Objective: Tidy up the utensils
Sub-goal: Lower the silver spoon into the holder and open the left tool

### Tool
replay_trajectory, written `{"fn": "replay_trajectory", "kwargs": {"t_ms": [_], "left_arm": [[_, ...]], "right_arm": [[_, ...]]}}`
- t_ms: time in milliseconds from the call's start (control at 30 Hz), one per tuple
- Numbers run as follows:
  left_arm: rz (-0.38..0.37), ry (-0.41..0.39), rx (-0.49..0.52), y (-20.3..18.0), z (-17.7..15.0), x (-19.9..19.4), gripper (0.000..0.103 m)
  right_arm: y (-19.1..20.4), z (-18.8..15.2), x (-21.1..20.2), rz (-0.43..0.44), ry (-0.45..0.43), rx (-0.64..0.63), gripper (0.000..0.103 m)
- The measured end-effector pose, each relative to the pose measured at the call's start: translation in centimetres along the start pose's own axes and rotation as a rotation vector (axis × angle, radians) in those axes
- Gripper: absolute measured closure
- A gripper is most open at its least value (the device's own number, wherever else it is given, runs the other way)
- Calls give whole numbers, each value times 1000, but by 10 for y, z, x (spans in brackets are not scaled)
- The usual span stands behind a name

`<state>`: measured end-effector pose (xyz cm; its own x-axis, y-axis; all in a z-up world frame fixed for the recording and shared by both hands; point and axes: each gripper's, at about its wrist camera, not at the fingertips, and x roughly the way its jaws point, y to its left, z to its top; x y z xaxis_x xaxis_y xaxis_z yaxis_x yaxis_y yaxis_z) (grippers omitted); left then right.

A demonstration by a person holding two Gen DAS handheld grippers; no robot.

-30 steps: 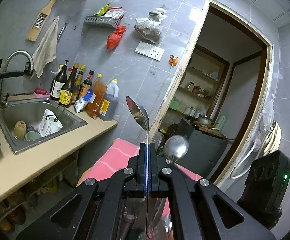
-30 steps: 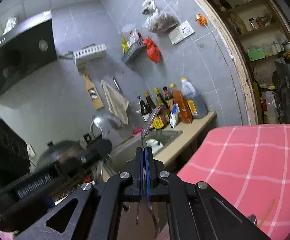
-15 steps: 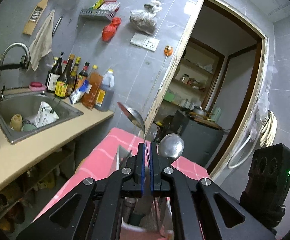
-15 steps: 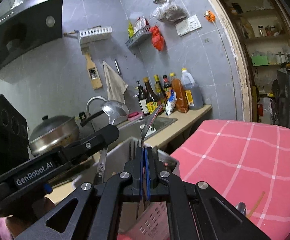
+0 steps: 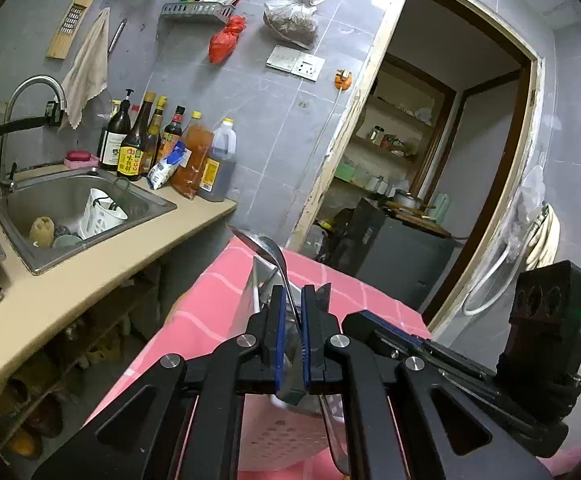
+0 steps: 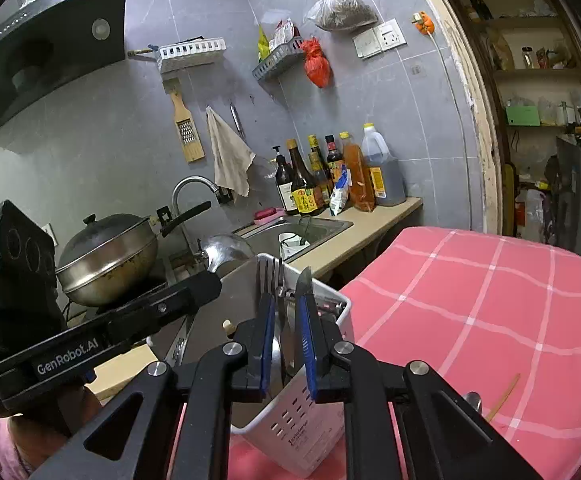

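A white perforated utensil holder (image 6: 302, 420) stands on the pink checked tablecloth (image 6: 490, 312); it also shows in the left wrist view (image 5: 286, 432). In it stand a steel spoon (image 5: 268, 250), a fork (image 6: 271, 276), a knife (image 6: 303, 280) and a flat blade. My left gripper (image 5: 290, 344) is open just above the holder, the spoon's handle loose between its pads. My right gripper (image 6: 286, 344) is open over the holder, the fork and knife standing free between its pads. The left gripper (image 6: 194, 296) shows in the right wrist view, the spoon bowl (image 6: 226, 250) beside it.
A counter with a steel sink (image 5: 78, 204), a white basket in the sink (image 5: 100, 218), sauce bottles (image 5: 162, 148) and a lidded pan (image 6: 106, 256) runs along the left. A doorway (image 5: 430, 180) opens behind the table. A chopstick (image 6: 502, 396) lies on the cloth at right.
Both grippers came down over the holder and opened. The spoon and the fork left their grip and now stand in the holder.
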<state>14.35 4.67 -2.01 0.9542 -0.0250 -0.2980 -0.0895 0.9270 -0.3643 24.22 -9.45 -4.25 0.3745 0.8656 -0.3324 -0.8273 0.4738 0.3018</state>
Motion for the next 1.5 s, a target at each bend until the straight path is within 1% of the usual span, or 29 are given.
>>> {"fn": "replay_trajectory", "kwargs": {"t_ms": [333,400,500,600,700,933,1033,1200,1267,1333,1367,1500], "left_arm": [[35,28,43,-7,1,4,100],[26,32,42,-8,4,4,102],[15,48,48,-14,11,5,103],[1,128,17,-16,22,7,103],[0,263,-31,-15,31,10,103],[57,461,-46,-21,46,20,103],[70,535,-58,-24,46,27,103],[78,619,-98,-25,43,33,103],[85,656,-129,-24,43,37,103],[78,713,-193,-18,40,44,103],[83,733,-209,-18,41,46,103],[99,793,-240,-11,45,56,103]], "right_arm": [[0,-2,-3,3,0,14,91],[-1,-1,-6,-2,-4,23,91],[-3,1,-11,-9,-12,40,91],[-5,5,-17,-16,-16,49,91],[-9,9,-26,-32,-21,67,91],[-14,18,-42,-52,-7,90,91],[-14,24,-47,-53,-7,91,91],[-14,30,-51,-54,-7,80,91],[-14,30,-52,-55,-3,80,91],[-14,30,-52,-54,-3,84,91],[-15,32,-53,-53,-2,86,91],[-16,31,-53,-53,-3,87,91]]}}
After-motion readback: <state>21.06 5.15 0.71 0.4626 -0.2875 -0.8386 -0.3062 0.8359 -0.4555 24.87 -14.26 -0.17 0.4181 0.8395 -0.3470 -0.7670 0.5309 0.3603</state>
